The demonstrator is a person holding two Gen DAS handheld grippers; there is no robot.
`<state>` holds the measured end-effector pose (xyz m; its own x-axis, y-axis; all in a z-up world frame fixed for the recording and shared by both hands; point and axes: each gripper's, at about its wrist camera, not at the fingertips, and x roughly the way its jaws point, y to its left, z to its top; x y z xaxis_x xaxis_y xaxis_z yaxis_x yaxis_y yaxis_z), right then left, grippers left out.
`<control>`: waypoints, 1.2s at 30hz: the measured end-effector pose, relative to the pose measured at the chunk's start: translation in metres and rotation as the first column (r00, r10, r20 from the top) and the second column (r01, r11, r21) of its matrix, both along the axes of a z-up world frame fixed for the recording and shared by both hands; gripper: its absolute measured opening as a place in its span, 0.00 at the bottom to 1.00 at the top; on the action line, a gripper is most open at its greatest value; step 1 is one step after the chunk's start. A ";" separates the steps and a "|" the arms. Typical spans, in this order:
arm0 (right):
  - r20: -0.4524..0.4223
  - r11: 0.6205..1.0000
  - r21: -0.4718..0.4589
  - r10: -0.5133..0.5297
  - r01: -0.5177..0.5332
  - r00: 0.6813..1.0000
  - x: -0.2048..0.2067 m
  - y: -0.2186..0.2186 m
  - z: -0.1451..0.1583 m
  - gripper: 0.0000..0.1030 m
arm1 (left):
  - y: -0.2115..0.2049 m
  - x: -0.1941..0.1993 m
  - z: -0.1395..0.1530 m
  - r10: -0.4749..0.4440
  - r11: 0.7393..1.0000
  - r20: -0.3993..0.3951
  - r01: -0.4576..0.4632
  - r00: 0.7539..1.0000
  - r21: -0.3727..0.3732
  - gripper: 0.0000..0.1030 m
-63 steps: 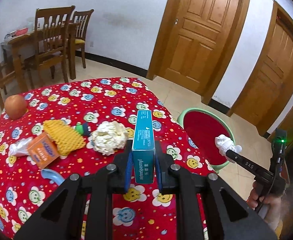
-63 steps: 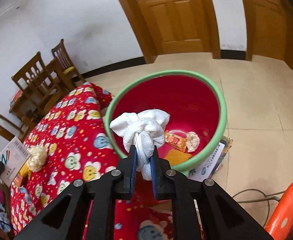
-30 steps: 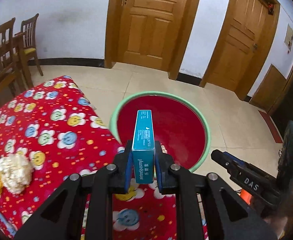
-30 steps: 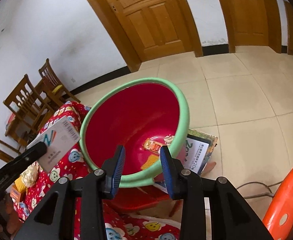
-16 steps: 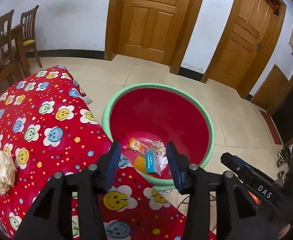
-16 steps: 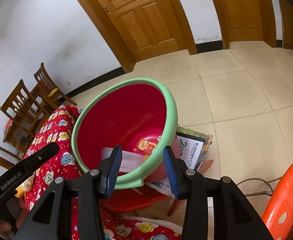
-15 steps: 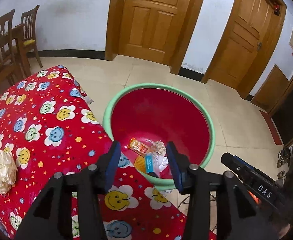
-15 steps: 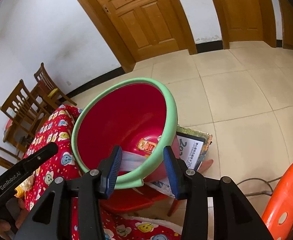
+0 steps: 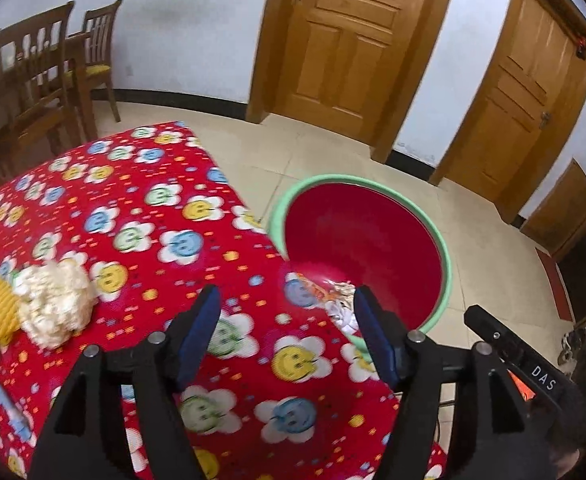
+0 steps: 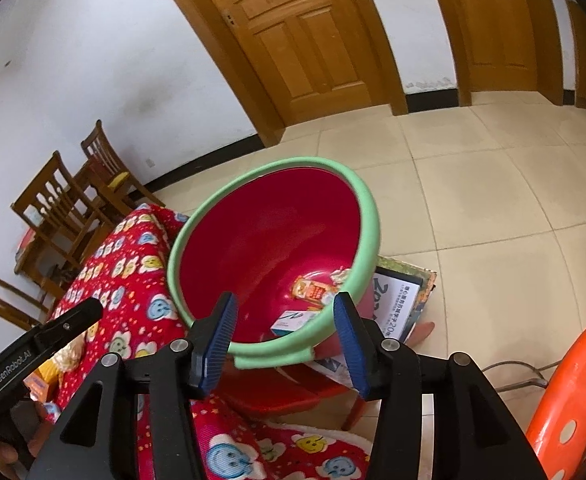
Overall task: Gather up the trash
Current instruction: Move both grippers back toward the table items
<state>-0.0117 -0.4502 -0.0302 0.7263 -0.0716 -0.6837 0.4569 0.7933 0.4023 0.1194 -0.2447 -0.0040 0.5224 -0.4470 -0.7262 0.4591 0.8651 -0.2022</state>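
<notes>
red basin (image 10: 277, 236) holds teal box (image 10: 293, 321); both grippers empty.

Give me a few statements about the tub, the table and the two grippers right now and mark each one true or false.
1. The left gripper holds a teal box. False: nothing is between its fingers; the teal box lies inside the tub.
2. The right gripper is open and holds nothing. True.
3. The tub is red inside with a green rim. True.
4. The tub holds nothing. False: an orange wrapper and the box lie at its bottom.
5. A crumpled pale wad lies on the red flowered tablecloth. True.
6. Both wooden doors stand wide open. False: the doors in view are closed.
</notes>
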 end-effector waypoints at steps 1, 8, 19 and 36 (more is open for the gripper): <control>0.001 1.000 -0.001 0.006 -0.006 1.000 0.000 0.003 0.001 0.51 | 0.007 -0.001 0.002 0.015 1.000 0.002 -0.015 1.000 0.001 0.67; 0.008 0.998 -0.016 0.059 -0.059 0.998 0.007 0.026 0.010 0.58 | 0.048 -0.005 0.011 0.095 0.995 0.022 -0.095 0.995 0.001 0.68; 0.017 0.986 -0.044 0.160 -0.159 0.987 0.025 0.072 0.021 0.60 | 0.128 -0.005 0.024 0.273 0.962 0.061 -0.274 0.960 0.006 0.71; -0.003 0.952 -0.077 0.298 -0.297 0.955 0.050 0.134 0.026 0.64 | 0.231 -0.001 0.007 0.497 0.867 0.029 -0.497 0.867 0.001 0.72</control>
<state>0.0387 -0.3163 -0.0040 0.7281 0.0971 -0.6785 0.1922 0.9212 0.3382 0.1185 -0.0140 0.0030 0.6932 -0.1172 -0.7111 -0.0272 0.9817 -0.1884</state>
